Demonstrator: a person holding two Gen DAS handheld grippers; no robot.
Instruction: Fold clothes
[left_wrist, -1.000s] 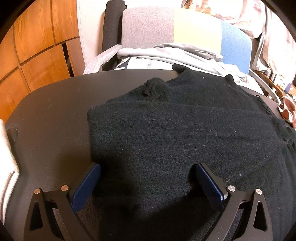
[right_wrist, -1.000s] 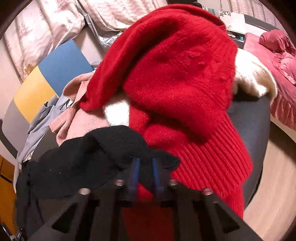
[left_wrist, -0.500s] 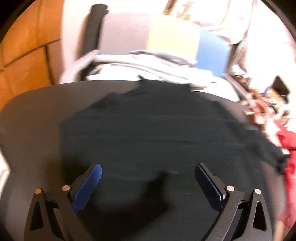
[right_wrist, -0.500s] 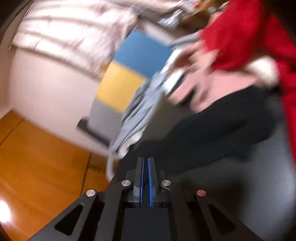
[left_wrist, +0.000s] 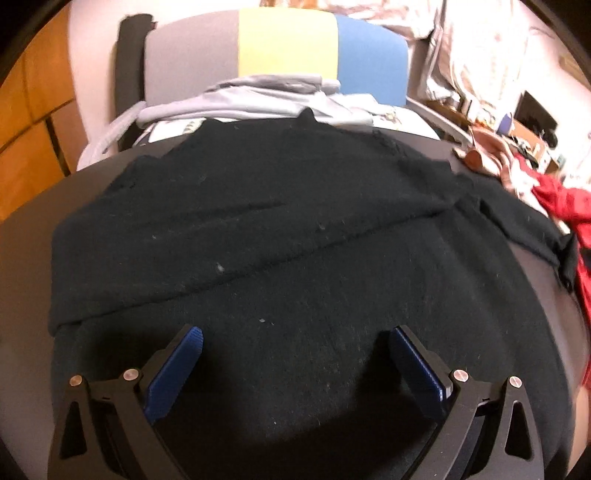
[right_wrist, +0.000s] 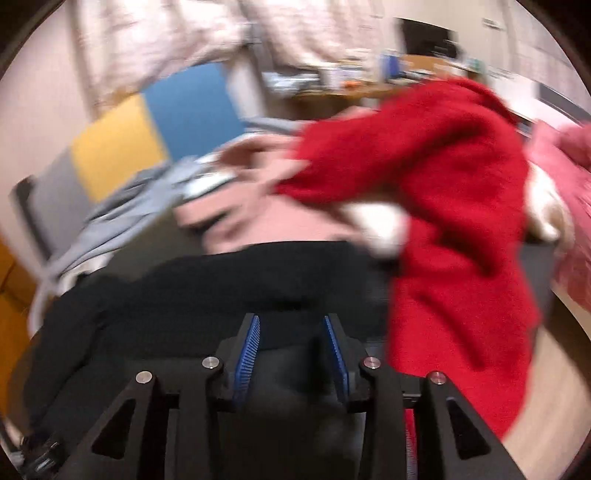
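Across the dark table (left_wrist: 26, 258) a black sweater (left_wrist: 295, 258) lies spread flat with one layer folded over its far half, and at its right end a red sweater (right_wrist: 443, 206) is heaped against it. Over the sweater's near part the left gripper (left_wrist: 291, 350) hovers with jaws wide apart and empty; the right gripper (right_wrist: 291, 343), blurred, shows jaws partly open, holding nothing.
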